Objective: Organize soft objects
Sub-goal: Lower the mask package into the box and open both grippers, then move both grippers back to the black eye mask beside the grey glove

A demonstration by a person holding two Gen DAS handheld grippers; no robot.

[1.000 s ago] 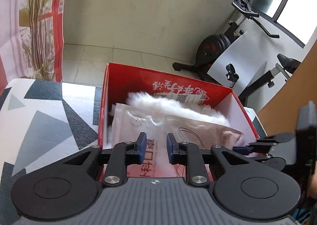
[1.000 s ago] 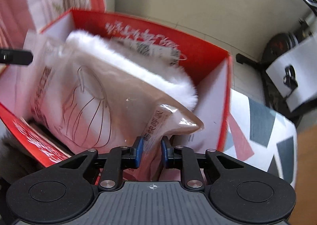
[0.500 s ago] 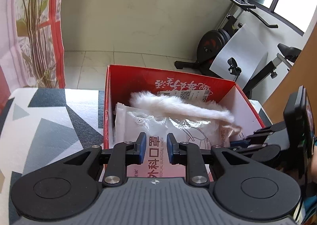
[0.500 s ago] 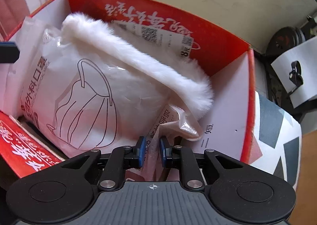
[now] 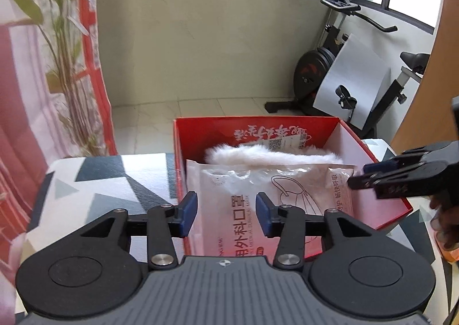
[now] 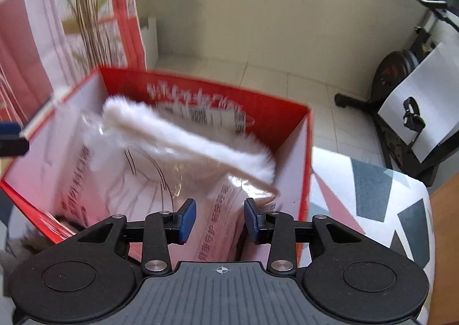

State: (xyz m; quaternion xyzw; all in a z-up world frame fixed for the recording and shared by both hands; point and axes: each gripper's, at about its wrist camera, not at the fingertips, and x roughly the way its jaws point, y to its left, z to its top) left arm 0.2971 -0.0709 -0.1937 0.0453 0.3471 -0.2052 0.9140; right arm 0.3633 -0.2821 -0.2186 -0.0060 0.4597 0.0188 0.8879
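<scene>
Red cardboard forms the box (image 5: 381,204) standing on a table (image 5: 94,181) covered with a cloth of grey, black and white triangles. Inside the box lies a mask pack (image 5: 258,190), a clear plastic pouch printed with a line drawing of a face mask, leaning toward the near wall; behind it, against the far wall, sits a white fluffy piece (image 5: 269,154). The left gripper (image 5: 226,213) hangs over the pack's near edge with its jaws opening, the blue pads spread apart and clear of the plastic. The right gripper (image 6: 219,220) is over the pack's right corner (image 6: 229,201), its jaws also opening, with the pouch showing between the pads but not pinched. In the left view the right gripper's fingers reach in from the right at the box's side wall. An exercise bike (image 5: 330,72) stands on the tiled floor beyond.
</scene>
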